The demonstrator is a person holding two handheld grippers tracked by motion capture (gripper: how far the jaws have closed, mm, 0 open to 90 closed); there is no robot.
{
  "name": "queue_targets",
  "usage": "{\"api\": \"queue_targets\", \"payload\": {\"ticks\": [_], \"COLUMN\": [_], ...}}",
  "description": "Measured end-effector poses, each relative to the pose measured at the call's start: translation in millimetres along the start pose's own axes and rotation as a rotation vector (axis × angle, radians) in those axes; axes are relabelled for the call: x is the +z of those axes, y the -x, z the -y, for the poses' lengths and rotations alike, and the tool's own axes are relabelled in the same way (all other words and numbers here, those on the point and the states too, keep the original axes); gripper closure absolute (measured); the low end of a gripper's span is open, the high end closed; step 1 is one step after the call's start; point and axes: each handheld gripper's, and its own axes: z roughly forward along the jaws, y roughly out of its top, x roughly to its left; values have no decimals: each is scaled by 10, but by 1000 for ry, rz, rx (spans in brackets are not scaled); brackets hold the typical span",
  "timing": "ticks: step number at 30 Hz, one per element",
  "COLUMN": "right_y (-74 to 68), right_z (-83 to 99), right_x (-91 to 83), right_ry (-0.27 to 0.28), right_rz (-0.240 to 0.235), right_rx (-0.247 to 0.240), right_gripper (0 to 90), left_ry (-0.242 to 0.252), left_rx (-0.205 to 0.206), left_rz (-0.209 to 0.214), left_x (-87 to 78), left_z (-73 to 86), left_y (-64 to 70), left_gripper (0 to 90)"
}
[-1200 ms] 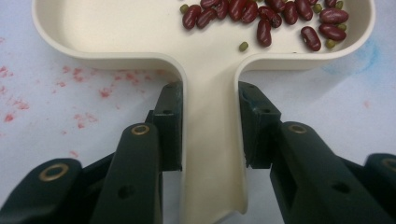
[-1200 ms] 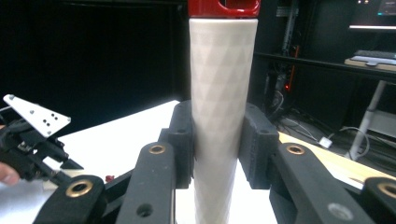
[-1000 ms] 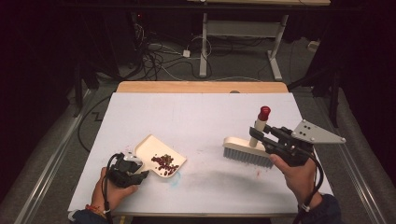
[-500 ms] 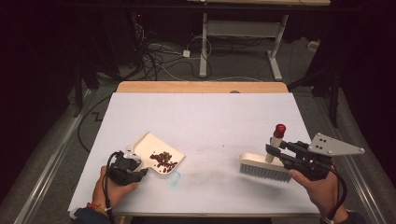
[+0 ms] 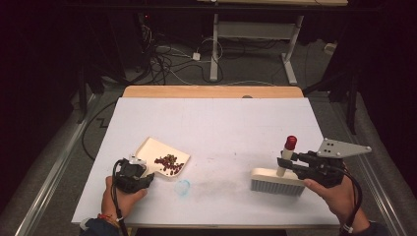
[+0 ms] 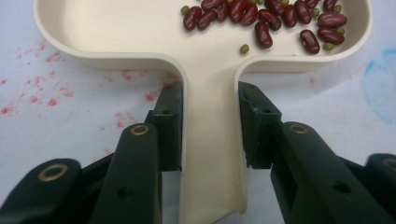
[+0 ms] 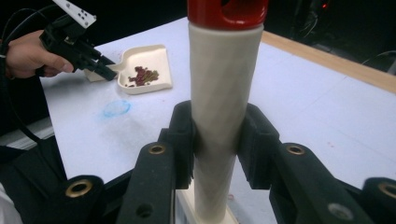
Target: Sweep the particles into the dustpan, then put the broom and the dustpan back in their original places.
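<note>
A cream dustpan (image 5: 156, 149) lies at the table's front left, holding several red beans (image 5: 168, 163) and a few small green ones (image 6: 244, 48). My left gripper (image 5: 143, 177) is shut on the dustpan's flat handle (image 6: 210, 140), one jaw on each side. At the front right stands a cream brush (image 5: 275, 181), bristles down on the table, its handle (image 7: 224, 84) upright with a red cap (image 5: 290, 142). My right gripper (image 5: 291, 162) is shut on that handle below the cap. The right gripper view also takes in the dustpan (image 7: 154, 58) and the left gripper (image 7: 100, 65) farther off.
A blue smudge (image 5: 182, 187) marks the white tabletop between dustpan and brush. Faint red specks (image 6: 46, 93) stain the surface beside the dustpan. A wooden strip (image 5: 211, 91) runs along the far edge. Beyond it are cables (image 5: 172, 54) and another table's legs (image 5: 215, 54) on the floor.
My right gripper has carried the brush to the right and toward the near edge, setting it lower on the table. The left gripper and dustpan have barely moved.
</note>
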Motion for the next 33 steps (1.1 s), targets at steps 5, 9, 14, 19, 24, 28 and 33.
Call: {"api": "queue_targets", "payload": {"ticks": [5,9,14,19,24,28,33], "right_y": [110,243,419,610,834,981,1100], "right_z": [-27,-35,-57,-120,-97,-50,14], "right_x": [78,187,318,530,834,1047,1238], "right_ry": [-6,7,-8,-57,-130,-188,-230], "right_rz": [6,37,88,118,182,230,329], "right_rx": [9,60,94,118,177,209,220], "right_gripper": [690,676,649,621,595,575,545], "left_ry": [13,12,5,37,60,59,66], "left_rx": [-45,-63,-10,19,60,63,83], "left_rz": [-20,18,19,57,48,63,74], "left_x": [27,10,0,-65,-97,-92,-95], "left_z": [6,24,44,86,98,111,110], "left_y": [118,228,339,354,413,420,461], "left_gripper": [508,467,426,412,401,401,395]}}
